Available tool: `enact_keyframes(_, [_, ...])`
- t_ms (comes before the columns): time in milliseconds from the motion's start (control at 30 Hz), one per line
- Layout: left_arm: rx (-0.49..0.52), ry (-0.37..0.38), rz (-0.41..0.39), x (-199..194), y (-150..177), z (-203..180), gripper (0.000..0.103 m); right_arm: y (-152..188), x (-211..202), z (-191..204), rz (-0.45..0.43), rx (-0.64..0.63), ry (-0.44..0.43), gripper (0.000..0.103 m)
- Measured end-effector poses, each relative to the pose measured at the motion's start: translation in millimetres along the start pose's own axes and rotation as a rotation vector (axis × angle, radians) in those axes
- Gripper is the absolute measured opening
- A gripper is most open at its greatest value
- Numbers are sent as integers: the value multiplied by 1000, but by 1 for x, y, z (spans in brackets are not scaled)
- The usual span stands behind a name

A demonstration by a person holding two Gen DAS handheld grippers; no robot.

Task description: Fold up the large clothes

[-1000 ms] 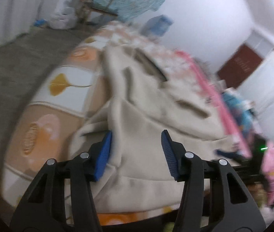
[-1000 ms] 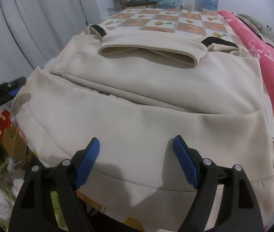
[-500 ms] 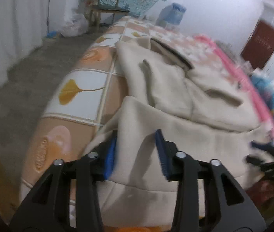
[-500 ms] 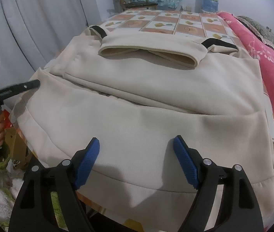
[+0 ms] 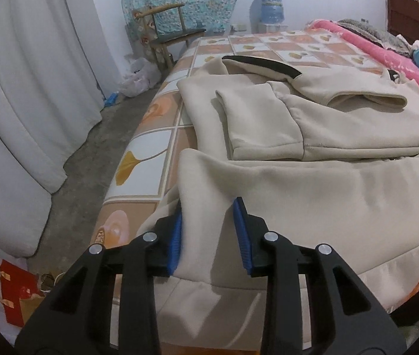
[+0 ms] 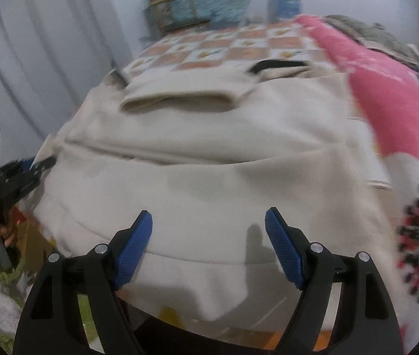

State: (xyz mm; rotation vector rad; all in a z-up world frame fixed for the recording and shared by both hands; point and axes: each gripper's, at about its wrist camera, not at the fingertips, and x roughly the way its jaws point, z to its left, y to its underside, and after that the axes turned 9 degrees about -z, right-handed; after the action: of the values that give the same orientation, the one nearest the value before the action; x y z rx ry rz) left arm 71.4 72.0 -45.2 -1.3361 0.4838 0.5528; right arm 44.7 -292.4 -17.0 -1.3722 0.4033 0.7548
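Across the middle of both frames, the cream hoodie (image 5: 313, 183) lies on the bed (image 5: 150, 153), hem hanging over the near edge. Left tongs (image 5: 209, 236) sit narrow, pinching a ridge of fabric near the hem corner; right tongs (image 6: 208, 245) gape wide over the hem. It looks thick, soft and floppy, so grab both hem corners; there's free bed further up the frame.

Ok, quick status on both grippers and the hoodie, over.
Left gripper closing around a raised fold at the cream hoodie hem corner. Right gripper open over the hem, gripping nothing. Sleeves folded in. Nothing in the way.
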Motion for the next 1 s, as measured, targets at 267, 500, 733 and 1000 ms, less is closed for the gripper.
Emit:
enact_keyframes(267, [1, -19, 5, -2, 1, -3, 31, -22, -17, -67, -91, 107, 122, 64])
enact_keyframes(500, [-8, -22, 13, 1, -1, -5, 31, -30, 19, -85, -34, 143, 102, 48])
enact_keyframes(733, [-9, -27, 20, 2, -1, -6, 31, -15, 10, -81, -3, 126, 112, 35])
enact_keyframes(1000, [-15, -36, 31, 5, -3, -7, 31, -14, 10, -69, 7, 25, 206, 24])
